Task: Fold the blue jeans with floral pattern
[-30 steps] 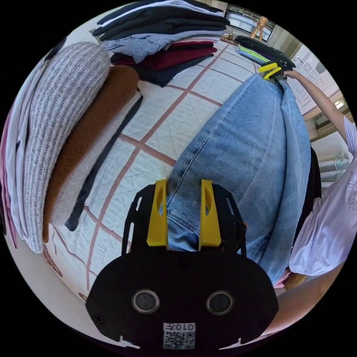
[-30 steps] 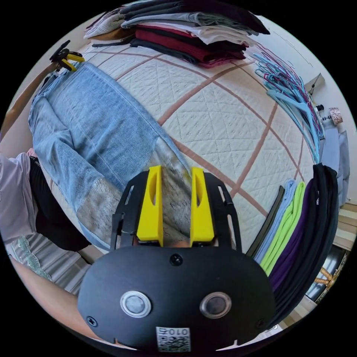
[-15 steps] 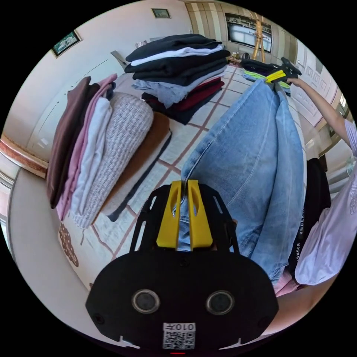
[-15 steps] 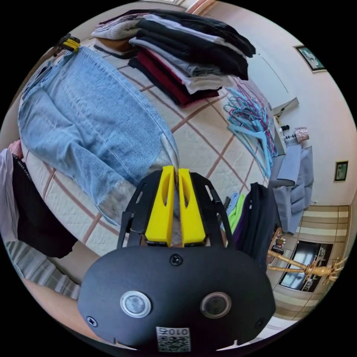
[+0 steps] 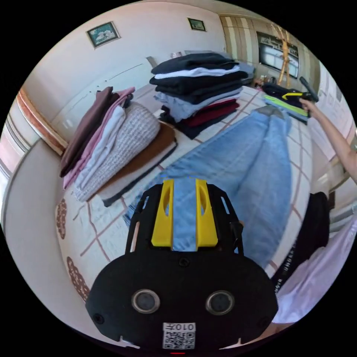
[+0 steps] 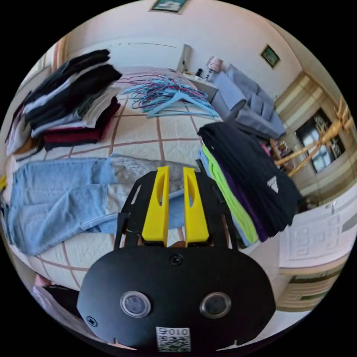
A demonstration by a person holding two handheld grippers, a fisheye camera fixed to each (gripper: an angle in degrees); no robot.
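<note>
1. Light blue denim jeans with grey floral cuffs (image 5: 238,174) lie flat, lengthwise on the cream quilted bedspread with brown grid lines (image 6: 163,134).
2. Left gripper (image 5: 184,215): yellow jaws spread over the waist end; denim shows between them, none pinched.
3. Right gripper (image 6: 174,208): jaws spread above the cuff end, holding nothing.
4. Risk: legs sit slightly offset; folding now would likely give a skewed stack.
5. Risk: the pile of dark, lime and purple folded garments (image 6: 245,174), at 3 o'clock of the cuffs in the right gripper view, is near; a sweeping fold may snag it.
</note>
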